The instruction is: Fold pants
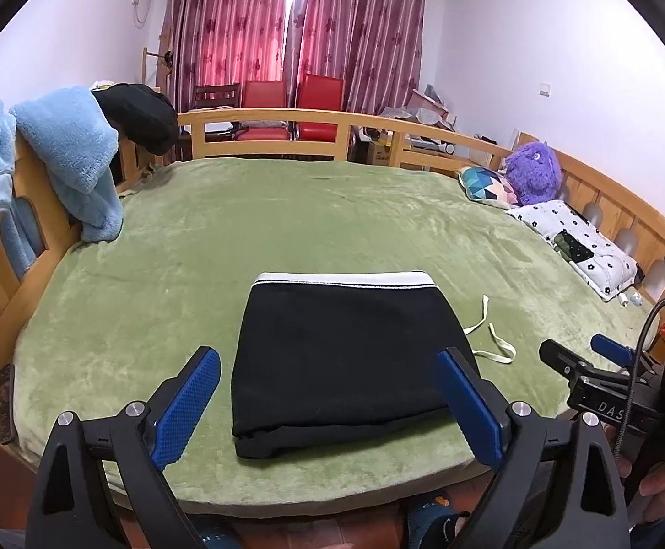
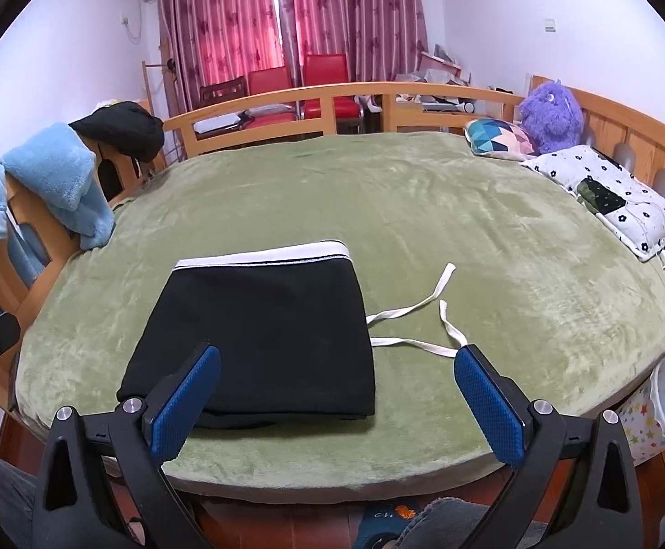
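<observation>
Black pants (image 1: 346, 357) lie folded into a compact rectangle on the green bed cover (image 1: 286, 219), white waistband on the far edge. Their white drawstring (image 1: 492, 343) trails out to the right. My left gripper (image 1: 332, 407) is open and empty, held above the near edge of the bed with the pants between its blue pads. In the right wrist view the pants (image 2: 263, 338) sit left of centre, the drawstring (image 2: 424, 320) to their right. My right gripper (image 2: 337, 407) is open and empty near the bed's front edge; it also shows in the left wrist view (image 1: 584, 357) at far right.
A wooden rail (image 1: 286, 119) rings the bed. Blue fleece (image 1: 71, 155) and a dark garment (image 1: 140, 114) hang on the left rail. Pillows (image 1: 575, 242) and a purple plush toy (image 1: 533, 174) lie at the right. A star-patterned bin (image 2: 662, 407) stands by the bed's right corner.
</observation>
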Motion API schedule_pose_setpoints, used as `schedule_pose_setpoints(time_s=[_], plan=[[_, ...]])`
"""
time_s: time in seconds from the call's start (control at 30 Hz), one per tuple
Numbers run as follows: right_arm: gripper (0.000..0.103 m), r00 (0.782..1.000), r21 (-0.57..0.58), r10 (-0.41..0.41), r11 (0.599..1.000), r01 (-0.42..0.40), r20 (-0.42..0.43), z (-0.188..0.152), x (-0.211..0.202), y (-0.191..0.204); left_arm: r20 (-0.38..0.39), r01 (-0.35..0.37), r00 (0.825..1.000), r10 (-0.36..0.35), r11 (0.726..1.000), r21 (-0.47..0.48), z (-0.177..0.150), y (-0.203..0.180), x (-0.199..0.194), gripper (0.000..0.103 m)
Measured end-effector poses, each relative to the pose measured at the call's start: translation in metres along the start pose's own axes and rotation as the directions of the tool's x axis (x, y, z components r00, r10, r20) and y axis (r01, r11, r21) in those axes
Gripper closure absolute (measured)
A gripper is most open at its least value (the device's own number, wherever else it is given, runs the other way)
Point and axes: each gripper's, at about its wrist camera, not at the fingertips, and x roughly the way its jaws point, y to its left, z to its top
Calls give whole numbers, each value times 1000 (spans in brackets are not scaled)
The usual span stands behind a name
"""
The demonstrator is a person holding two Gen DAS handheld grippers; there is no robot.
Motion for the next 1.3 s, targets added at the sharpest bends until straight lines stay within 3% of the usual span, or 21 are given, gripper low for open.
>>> schedule_pose_setpoints(time_s=[1.3], plan=[[2, 999, 21, -24, 1000, 23, 30, 2, -5, -4, -8, 10, 1000, -10, 1000, -29, 0, 6, -2, 8]])
